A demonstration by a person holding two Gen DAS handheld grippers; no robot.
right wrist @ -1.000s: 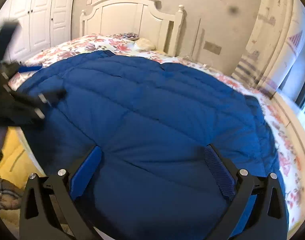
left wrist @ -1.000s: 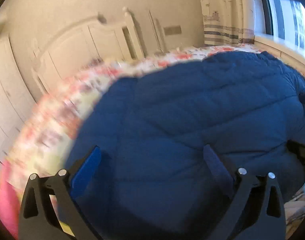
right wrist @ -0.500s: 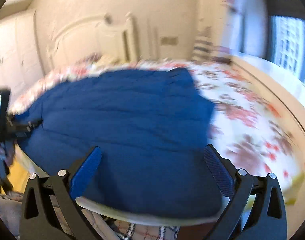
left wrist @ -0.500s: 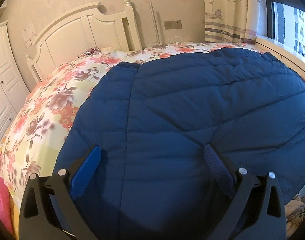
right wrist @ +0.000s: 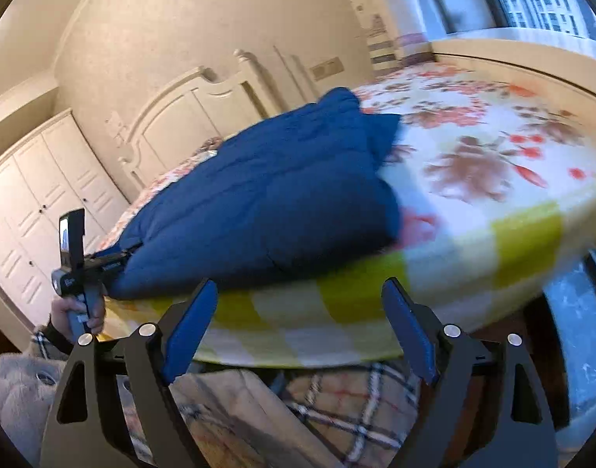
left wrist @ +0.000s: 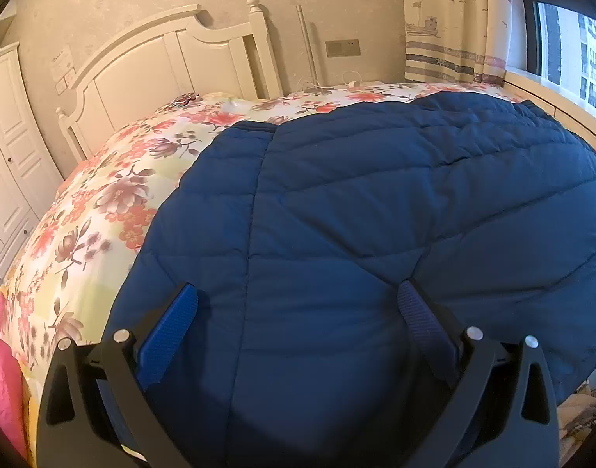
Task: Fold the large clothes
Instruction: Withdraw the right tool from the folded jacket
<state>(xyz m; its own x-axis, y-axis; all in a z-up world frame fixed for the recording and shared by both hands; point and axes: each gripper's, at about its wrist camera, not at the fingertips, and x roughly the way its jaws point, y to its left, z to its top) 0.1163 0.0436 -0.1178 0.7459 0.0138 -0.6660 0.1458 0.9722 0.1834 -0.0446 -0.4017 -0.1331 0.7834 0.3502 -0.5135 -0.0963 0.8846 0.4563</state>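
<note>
A large blue quilted coat lies spread on the floral bed. My left gripper hovers open over the coat's near part, nothing pinched between its blue pads. In the right wrist view the coat covers the left part of the bed. There a hand holds the left gripper at the coat's near left corner. My right gripper is off the coat, in front of the bed's near edge. Its jaws are closing, with nothing between them.
A white headboard and a white wardrobe stand at the back left. A curtain and a window are on the right. Pink fabric lies at the bed's left edge. Plaid cloth lies below the bed's edge.
The right gripper has swung right off the coat to the bed's near edge, rolling as it went, and its jaws have narrowed. The left gripper's view has settled and stays open over the coat.
</note>
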